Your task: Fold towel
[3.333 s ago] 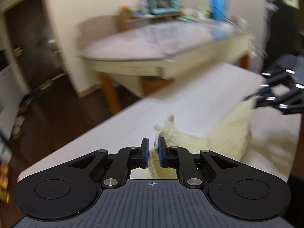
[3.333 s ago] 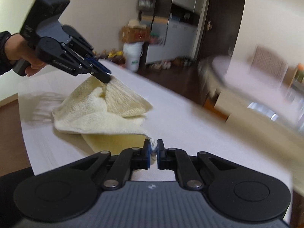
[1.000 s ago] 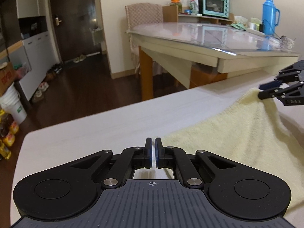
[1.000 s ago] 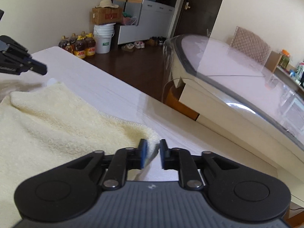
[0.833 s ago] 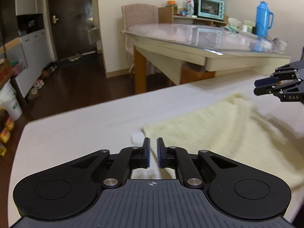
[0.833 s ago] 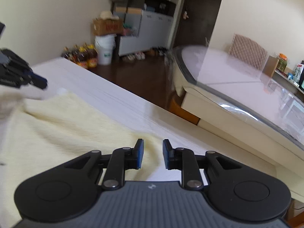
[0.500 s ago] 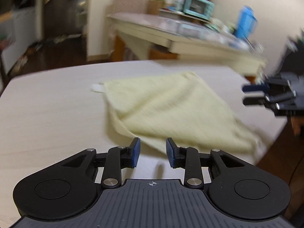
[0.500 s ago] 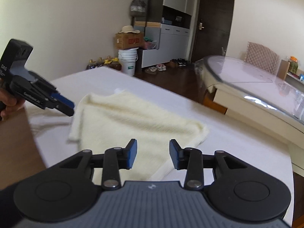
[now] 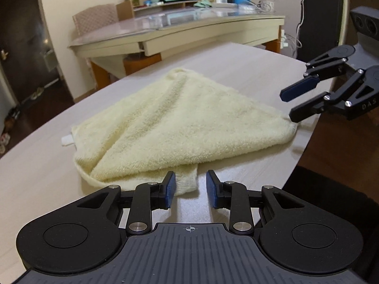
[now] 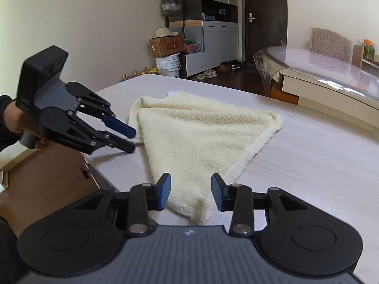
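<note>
From the left wrist camera, the cream towel (image 9: 180, 123) lies flat on the pale work table (image 9: 248, 64), doubled over into a rough triangle. Its long folded edge runs from the near left corner out to the right tip, and its apex points away towards the glass-topped dining table (image 9: 189, 26). The left gripper (image 9: 190, 187) has its jaws spread and empty, and the towel's near corner sits just ahead of them, a little towards the left finger. A small white label (image 9: 67, 140) pokes out at the towel's left edge. Across the cloth, the right gripper (image 9: 300, 100) hovers at the right tip, also parted, its lower finger just at the cloth; I cannot tell whether it touches.

From the right wrist camera, the towel (image 10: 201, 137) stretches away from the right gripper (image 10: 190, 190), its pointed corner lying directly between the spread, empty jaws. The left gripper (image 10: 131, 138), held in the person's left hand (image 10: 21, 123), sits at the far left corner.

Each gripper is nearest its own end of the long edge. The next fold, I would guess, means pinching those two corners and carrying them towards the apex.
</note>
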The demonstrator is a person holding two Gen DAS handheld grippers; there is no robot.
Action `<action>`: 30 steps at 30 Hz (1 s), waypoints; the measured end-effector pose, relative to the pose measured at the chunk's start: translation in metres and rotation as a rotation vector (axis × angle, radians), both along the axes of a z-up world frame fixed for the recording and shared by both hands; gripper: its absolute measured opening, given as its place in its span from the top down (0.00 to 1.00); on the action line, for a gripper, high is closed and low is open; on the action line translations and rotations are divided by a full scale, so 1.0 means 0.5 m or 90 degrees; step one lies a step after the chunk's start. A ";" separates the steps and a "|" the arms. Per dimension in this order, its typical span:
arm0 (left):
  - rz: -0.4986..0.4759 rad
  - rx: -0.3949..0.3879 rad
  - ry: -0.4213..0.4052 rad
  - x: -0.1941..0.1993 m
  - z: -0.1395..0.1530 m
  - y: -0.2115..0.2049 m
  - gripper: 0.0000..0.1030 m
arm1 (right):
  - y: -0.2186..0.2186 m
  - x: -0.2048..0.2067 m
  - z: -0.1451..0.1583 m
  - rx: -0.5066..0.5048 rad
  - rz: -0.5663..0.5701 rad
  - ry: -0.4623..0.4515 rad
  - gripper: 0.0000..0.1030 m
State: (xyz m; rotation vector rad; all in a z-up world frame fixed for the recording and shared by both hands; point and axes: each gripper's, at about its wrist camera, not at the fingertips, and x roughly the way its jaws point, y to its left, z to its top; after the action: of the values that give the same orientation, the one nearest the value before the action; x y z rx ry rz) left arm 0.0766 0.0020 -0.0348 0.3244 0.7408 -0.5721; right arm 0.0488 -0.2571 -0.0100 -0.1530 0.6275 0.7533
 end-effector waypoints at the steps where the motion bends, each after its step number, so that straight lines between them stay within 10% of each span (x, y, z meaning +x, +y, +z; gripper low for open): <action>1: 0.000 0.003 0.001 0.003 0.001 0.001 0.85 | 0.000 -0.003 -0.003 0.001 0.003 0.001 0.58; 11: -0.021 -0.036 0.021 -0.027 0.047 0.052 0.89 | 0.028 -0.035 -0.028 -0.100 0.079 -0.040 0.56; 22: -0.026 0.074 0.035 -0.110 0.034 0.138 0.89 | 0.024 -0.042 -0.030 -0.110 0.099 -0.049 0.51; 30: -0.020 0.062 0.035 -0.105 0.036 0.151 0.88 | 0.014 -0.052 -0.023 -0.119 0.102 -0.070 0.45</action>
State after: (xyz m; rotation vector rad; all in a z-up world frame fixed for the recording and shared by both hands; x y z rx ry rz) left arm 0.0240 0.0776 -0.0169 0.4126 0.8199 -0.5779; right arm 0.0230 -0.2499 -0.0216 -0.4179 0.5843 0.8334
